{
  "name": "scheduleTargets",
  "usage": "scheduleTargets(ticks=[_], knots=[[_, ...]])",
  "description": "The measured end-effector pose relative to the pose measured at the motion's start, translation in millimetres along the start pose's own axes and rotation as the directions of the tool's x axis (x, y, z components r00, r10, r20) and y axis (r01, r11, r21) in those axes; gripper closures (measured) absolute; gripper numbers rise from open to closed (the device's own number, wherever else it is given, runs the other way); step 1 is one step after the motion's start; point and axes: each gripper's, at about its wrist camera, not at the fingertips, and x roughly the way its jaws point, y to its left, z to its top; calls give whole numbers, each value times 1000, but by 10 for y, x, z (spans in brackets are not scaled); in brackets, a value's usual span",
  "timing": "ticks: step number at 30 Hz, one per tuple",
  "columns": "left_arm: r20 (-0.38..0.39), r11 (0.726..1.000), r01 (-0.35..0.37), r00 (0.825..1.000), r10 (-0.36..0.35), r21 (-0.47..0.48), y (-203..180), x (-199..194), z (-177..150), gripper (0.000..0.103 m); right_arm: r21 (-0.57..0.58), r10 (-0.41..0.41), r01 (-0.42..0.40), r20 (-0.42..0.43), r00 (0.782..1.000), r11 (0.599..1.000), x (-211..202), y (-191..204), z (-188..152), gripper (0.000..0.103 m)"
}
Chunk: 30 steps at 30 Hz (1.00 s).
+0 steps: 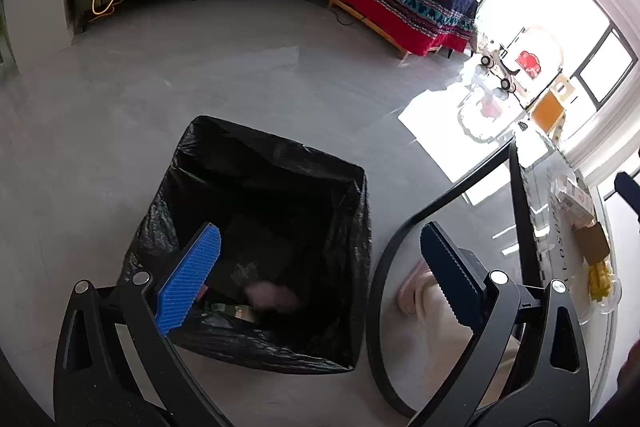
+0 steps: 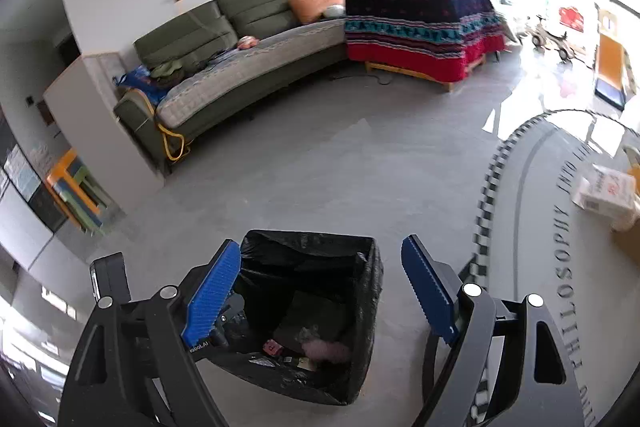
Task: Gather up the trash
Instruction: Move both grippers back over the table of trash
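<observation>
Overhead, both tongs — left point(image 1: 320, 259), right point(image 2: 322, 283) — wide, empty, above bin rim point(image 1: 280, 147); bare floor point(image 1: 120, 99) beyond.

The pink lump point(image 1: 272, 297) deep in the black-lined bin point(image 1: 352, 219) is blurred, and the scraps around it are too small to identify.

both wrist views above shared bin point(image 1: 256, 163)

Glossy crinkled black plastic liner point(image 1: 352, 227); smooth matt grey floor point(image 1: 200, 75).
</observation>
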Motion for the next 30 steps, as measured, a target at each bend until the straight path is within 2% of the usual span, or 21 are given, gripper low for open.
scheduleTargets(ticks=[4, 8, 14, 21, 28, 30], knots=[[15, 999, 7, 1000, -7, 50, -276, -37, 13, 6, 29, -40, 38, 52, 998, 999, -284, -273, -61, 20], [3, 995, 77, 997, -78, 68, -577, -45, 34, 6, 80, -96, 89, 88, 991, 993, -572, -601, -120, 20], [-2, 973, 110, 994, -112, 203, -1231, -31, -19, 6, 171, -207, 189, 95, 974, 967, -929, -1147, -252, 20], [-38, 943, 197, 980, -194, 267, -1829, 26, -108, 6, 250, -305, 277, 81, 949, 928, -1246, -1710, -424, 20], [-68, 881, 217, 976, -208, 421, -2537, 75, -198, 6, 324, -420, 381, 57, 906, 866, -1552, -2256, -571, 20], [-93, 848, 242, 970, -225, 472, -2775, 106, -248, 6, 349, -437, 396, 47, 898, 850, -1630, -2435, -628, 20]])
